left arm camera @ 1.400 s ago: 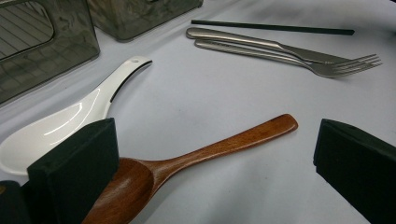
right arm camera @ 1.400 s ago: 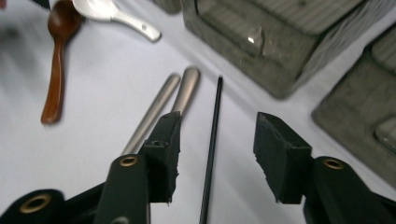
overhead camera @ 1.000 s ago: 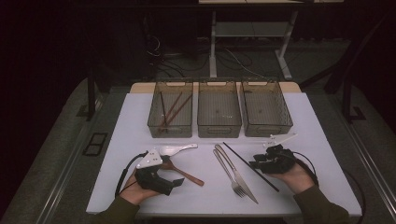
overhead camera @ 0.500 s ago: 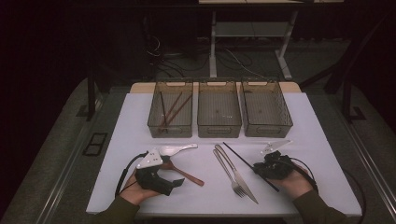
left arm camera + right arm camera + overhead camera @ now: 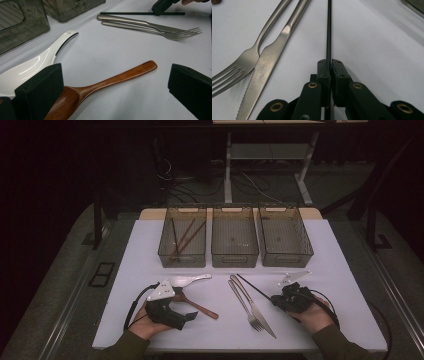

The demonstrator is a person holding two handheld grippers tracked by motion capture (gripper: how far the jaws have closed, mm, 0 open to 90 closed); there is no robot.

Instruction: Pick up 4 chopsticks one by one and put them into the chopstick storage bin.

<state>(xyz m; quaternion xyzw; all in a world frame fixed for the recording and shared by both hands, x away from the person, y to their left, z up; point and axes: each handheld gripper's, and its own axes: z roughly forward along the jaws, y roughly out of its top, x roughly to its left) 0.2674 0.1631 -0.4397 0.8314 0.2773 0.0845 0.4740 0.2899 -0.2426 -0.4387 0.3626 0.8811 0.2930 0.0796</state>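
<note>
the right gripper (image 5: 329, 65) has just been closing and is now clenched on the black chopstick (image 5: 328, 30), its two jaws pressed together with the thin stick pinched between them. the chopstick is slim, straight, matte black and faintly ribbed along its length. it runs forward from the jaws low along the white desk (image 5: 382, 42). in the high view the right gripper (image 5: 278, 300) sits at the near right of the desk in the person's hand, and the black chopstick (image 5: 252, 288) slants away from it toward the middle bin (image 5: 234, 260).

just beside the chopstick lie a steel knife (image 5: 268, 57) and a steel fork (image 5: 247, 57), side by side and touching along their handles.

the left gripper (image 5: 186, 317) rests at the near left with its jaws released, wide apart. between them in the left gripper view lies a brown wooden spoon (image 5: 110, 80), with a white ceramic spoon (image 5: 37, 63) just beside it.

three smoky clear bins stand in a row at the far side; the left bin (image 5: 183, 257) holds brown chopsticks (image 5: 184, 237).
</note>
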